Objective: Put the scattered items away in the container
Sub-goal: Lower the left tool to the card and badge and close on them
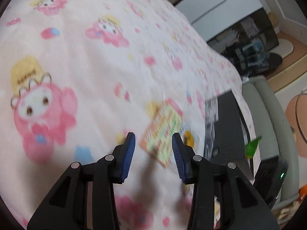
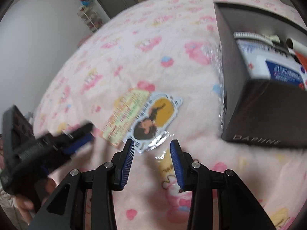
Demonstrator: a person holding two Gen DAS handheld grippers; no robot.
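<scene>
A flat orange and green printed packet lies on the pink cartoon blanket, just ahead of my open, empty left gripper. In the right wrist view the same packet lies beside a clear-wrapped sticker card with a yellow oval picture. My right gripper is open and empty just short of the card. The left gripper shows at the left, near the packet's edge. A dark box stands at the right with several boxed items inside; it also shows in the left wrist view.
The blanket covers a bed. Beyond its edge are a grey padded rail, dark shelves and floor. A white wall and a small shelf cart stand behind the bed.
</scene>
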